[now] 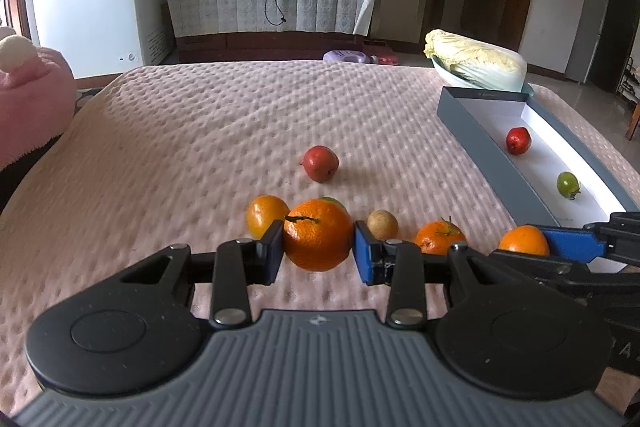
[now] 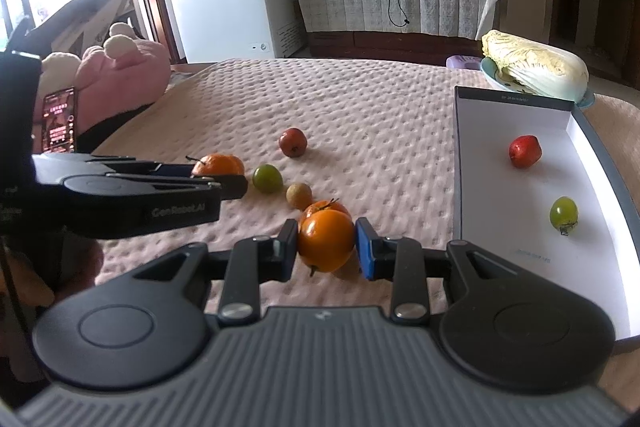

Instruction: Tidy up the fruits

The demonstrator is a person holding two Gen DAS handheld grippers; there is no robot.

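My left gripper (image 1: 320,251) is shut on a large mandarin (image 1: 318,235) with a leafy stem, low over the pink bedspread (image 1: 240,131). My right gripper (image 2: 326,247) is shut on a smooth orange fruit (image 2: 326,239). Each gripper also shows from the side in the other's view: the left gripper (image 2: 224,175) and the right gripper (image 1: 536,247). Loose on the bed lie a red fruit (image 1: 320,163), another orange (image 1: 266,215), a green fruit (image 2: 267,178), a small tan fruit (image 1: 382,224) and a leafy mandarin (image 1: 440,237). The grey box (image 1: 480,131) at the right holds a red fruit (image 1: 518,141) and a green tomato (image 1: 568,183).
A cabbage (image 1: 476,63) in a bowl sits behind the box at the bed's far right corner. A pink plush toy (image 1: 32,91) lies at the left edge, with a lit phone (image 2: 60,119) near it. A white freezer (image 1: 100,3) and a covered cabinet stand beyond the bed.
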